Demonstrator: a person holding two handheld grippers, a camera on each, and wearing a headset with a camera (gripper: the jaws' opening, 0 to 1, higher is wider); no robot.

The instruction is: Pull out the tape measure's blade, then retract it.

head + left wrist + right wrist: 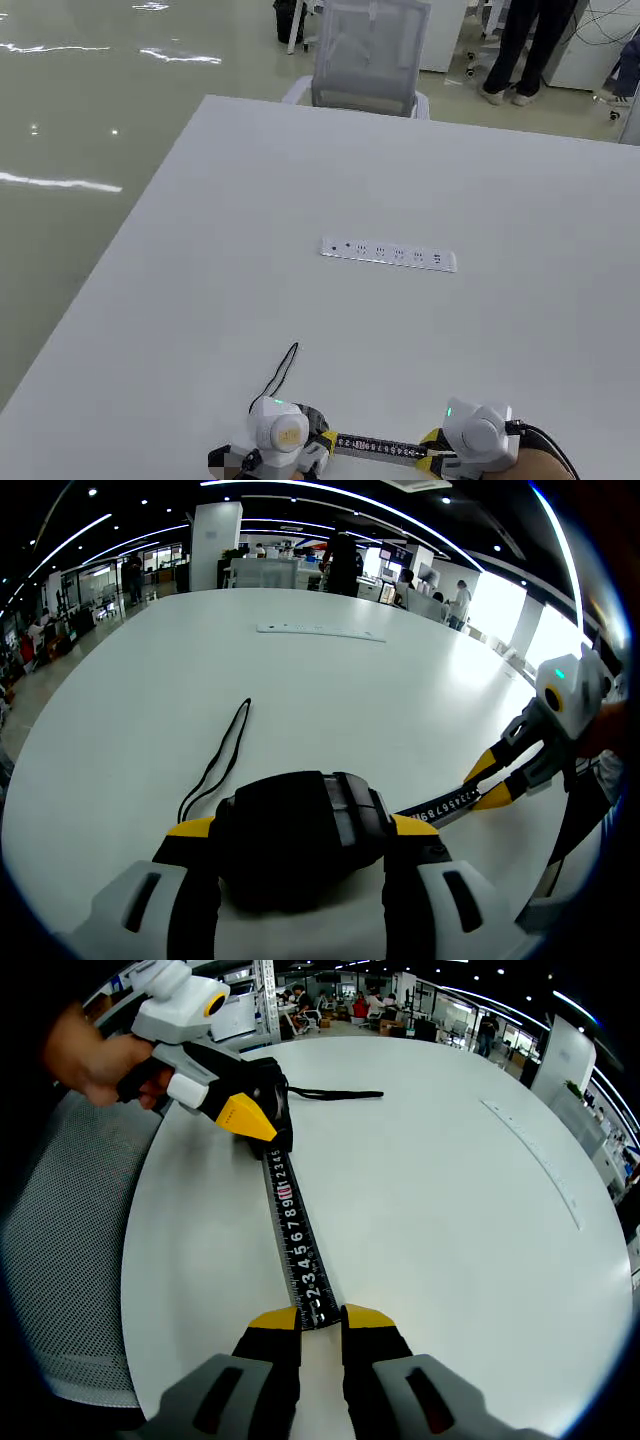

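Note:
The black tape measure (290, 845) lies on the white table (300, 200) with my left gripper (300, 825) shut around its case. Its blade (293, 1230) runs out a short way, numbers up, to my right gripper (320, 1317), which is shut on the blade's end. In the head view both grippers sit at the table's near edge: the left gripper (318, 436) and the right gripper (434, 452), with the blade (380, 447) stretched between them. A thin black wrist strap (280, 375) trails from the case across the table.
A white power strip (388, 254) is set flat at mid-table. A grey mesh chair (365, 60) stands at the far edge, and a person (535, 45) stands beyond it. Another mesh chair (60, 1260) is close beside the near edge.

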